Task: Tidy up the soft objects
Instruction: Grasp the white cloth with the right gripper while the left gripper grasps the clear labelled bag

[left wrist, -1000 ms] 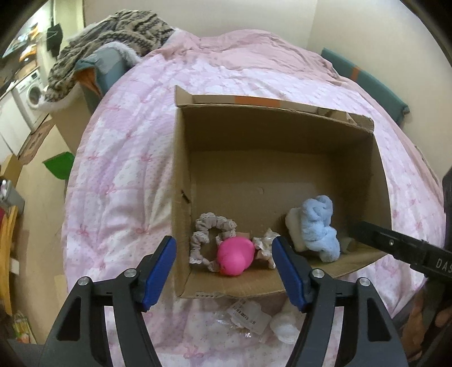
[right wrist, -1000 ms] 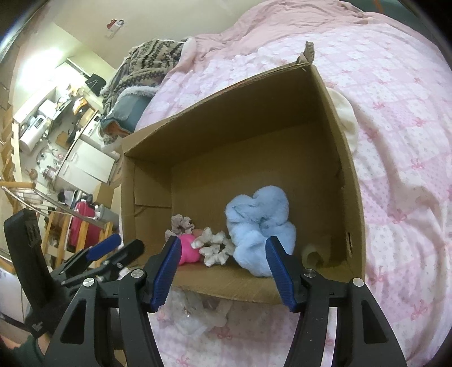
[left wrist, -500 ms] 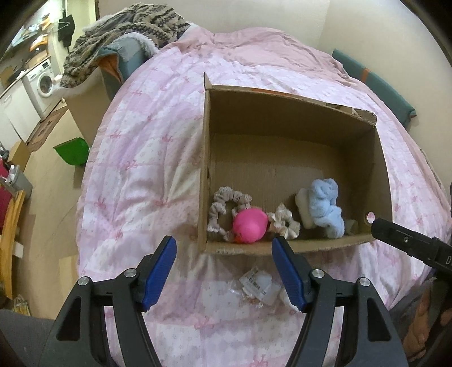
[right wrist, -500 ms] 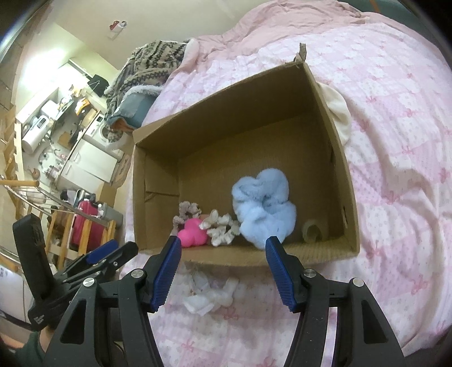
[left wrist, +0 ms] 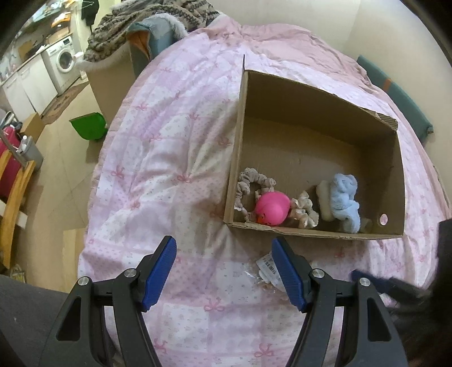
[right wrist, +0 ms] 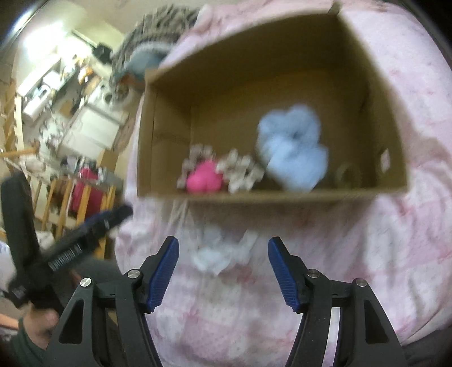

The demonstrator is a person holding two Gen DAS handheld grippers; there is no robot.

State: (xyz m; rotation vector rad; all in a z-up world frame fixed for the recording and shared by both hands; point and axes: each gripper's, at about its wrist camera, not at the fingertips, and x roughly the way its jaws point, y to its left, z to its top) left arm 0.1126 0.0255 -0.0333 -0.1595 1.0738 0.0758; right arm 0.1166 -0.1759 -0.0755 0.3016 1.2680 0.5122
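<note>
An open cardboard box stands on the pink quilt. Along its near wall lie a beige scrunchie, a pink rubber toy, a cream scrunchie and a light blue fluffy piece. A clear plastic wrapper with a label lies on the quilt in front of the box. My left gripper hovers open above the quilt just short of that wrapper, holding nothing. My right gripper is opening its jaws above the white crumpled wrapper; nothing is pressed between its pads.
The quilt drops off at the left to a floor with a green dustpan, a wooden chair and a washing machine. Blankets are piled beyond the bed's far left corner.
Both grippers have drawn back from the box toward the near bed edge, so the wrapper now lies ahead of them. The right view has become blurred and its jaws stand slightly wider.
</note>
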